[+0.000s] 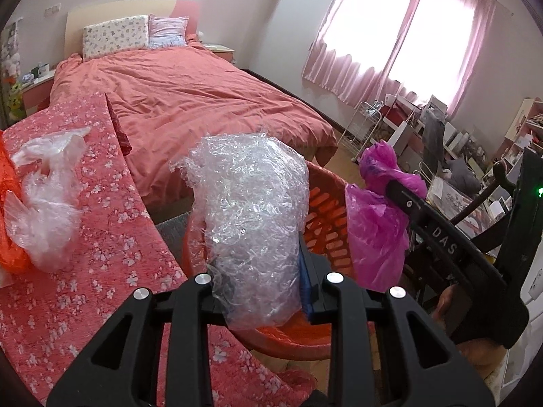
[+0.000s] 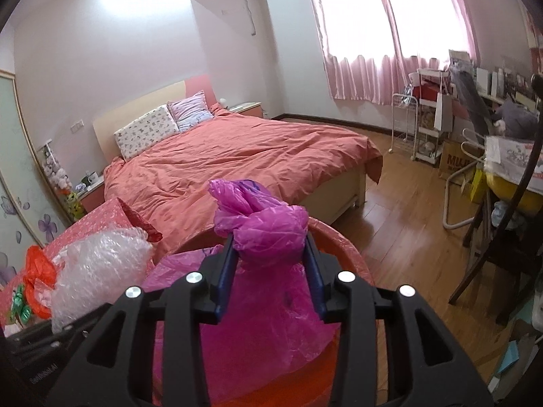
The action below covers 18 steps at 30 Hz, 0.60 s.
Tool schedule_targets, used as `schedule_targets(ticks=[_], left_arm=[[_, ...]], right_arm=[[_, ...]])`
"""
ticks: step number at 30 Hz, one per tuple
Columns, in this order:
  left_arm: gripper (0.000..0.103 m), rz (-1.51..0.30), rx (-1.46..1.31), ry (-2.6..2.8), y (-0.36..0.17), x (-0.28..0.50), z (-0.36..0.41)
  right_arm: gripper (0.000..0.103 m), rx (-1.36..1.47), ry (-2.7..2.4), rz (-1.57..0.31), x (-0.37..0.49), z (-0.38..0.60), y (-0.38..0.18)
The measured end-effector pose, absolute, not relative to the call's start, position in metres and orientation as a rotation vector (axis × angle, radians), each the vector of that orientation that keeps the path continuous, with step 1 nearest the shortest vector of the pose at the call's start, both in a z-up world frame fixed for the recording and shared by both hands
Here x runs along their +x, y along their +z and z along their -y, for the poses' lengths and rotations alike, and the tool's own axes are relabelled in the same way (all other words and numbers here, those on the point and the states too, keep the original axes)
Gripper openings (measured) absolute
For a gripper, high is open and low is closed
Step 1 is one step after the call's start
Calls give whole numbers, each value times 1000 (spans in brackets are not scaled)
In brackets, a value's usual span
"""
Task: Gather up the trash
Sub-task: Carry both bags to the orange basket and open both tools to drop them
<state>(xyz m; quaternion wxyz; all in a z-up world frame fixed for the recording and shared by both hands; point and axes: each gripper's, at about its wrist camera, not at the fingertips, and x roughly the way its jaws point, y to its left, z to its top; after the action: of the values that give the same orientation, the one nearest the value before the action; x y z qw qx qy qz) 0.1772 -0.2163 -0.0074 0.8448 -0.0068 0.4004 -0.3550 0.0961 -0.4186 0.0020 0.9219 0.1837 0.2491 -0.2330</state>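
My left gripper [image 1: 261, 288] is shut on a wad of clear bubble wrap [image 1: 251, 217] and holds it over the orange plastic basket [image 1: 325, 210]. My right gripper [image 2: 269, 271] is shut on a magenta plastic bag [image 2: 268, 234], also over the basket [image 2: 353, 254]; the bag shows in the left wrist view [image 1: 376, 224] with the right gripper [image 1: 400, 200] around it. A clear plastic bag [image 1: 47, 200] and an orange bag [image 1: 10, 237] lie on the red floral cloth [image 1: 112, 237] to the left. The bubble wrap [image 2: 98, 264] and orange bag [image 2: 39, 274] also show in the right wrist view.
A bed with a coral duvet [image 1: 190, 101] stands behind the basket. A dark wooden chair [image 2: 502, 257] and a cluttered table [image 2: 512, 162] stand at the right. A white wire cart [image 2: 407, 125] stands under the pink-curtained window. Wooden floor [image 2: 407, 210] lies between.
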Motion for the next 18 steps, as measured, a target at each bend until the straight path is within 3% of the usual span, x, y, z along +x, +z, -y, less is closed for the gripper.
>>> schedule_targets(ticks=[8, 12, 18], left_arm=[[57, -870, -16, -716, -14, 180, 217], [59, -879, -16, -684, -16, 181, 211], [59, -875, -25, -628, -13, 180, 188]], right_arm=[[55, 391, -468, -520, 104, 423, -4], [68, 385, -456, -526, 106, 419, -6], [69, 365, -453, -519, 102, 409, 1]])
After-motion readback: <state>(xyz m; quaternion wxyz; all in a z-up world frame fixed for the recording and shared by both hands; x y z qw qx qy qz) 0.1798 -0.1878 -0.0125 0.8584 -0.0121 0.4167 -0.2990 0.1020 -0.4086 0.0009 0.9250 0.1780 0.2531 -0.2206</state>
